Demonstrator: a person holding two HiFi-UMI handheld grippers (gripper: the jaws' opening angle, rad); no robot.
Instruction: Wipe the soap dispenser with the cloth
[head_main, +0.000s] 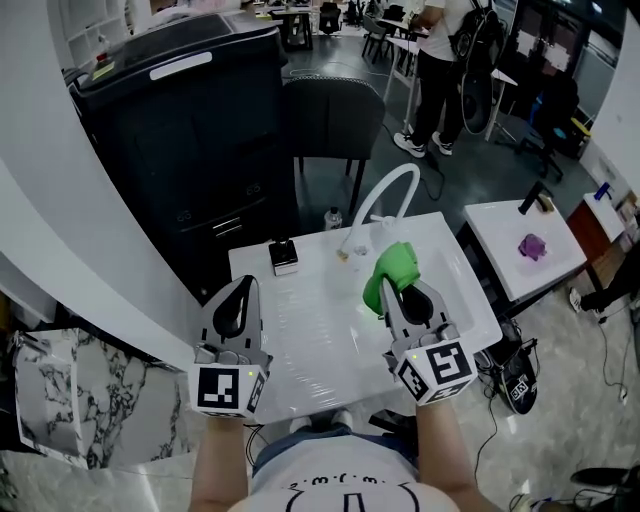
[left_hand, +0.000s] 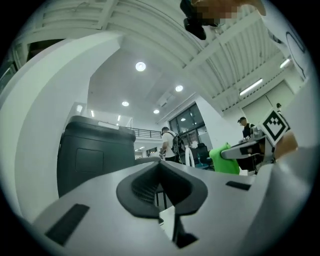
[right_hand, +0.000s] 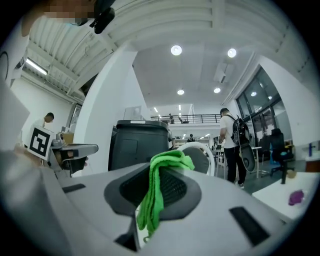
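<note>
Over a glossy white table, a person holds two hand-held grippers side by side above the near edge. The right gripper is clamped on a bright green microfibre cloth, which bunches up over the jaw tips and hangs in a fold between them. The left gripper has its jaws pressed together with nothing between them.

The thing to be wiped appears to be the small squat white unit with a black top, judged to be the soap dispenser. It sits on the far left part of the table, apart from both grippers. It seems to stand upright, its long axis pointing up towards the head camera, though that steep view does not settle this. A small clear bottle at the table's far edge and a white arched hose stand further back.

The dispenser lies ahead of the empty left gripper and only slightly to its right, so that hand is the nearer one. From the cloth-bearing right gripper it lies forward and well to the left. The coming move therefore likely calls for the cloth to travel across the table towards the left, with the closed left gripper placed to steady the unit.
</note>
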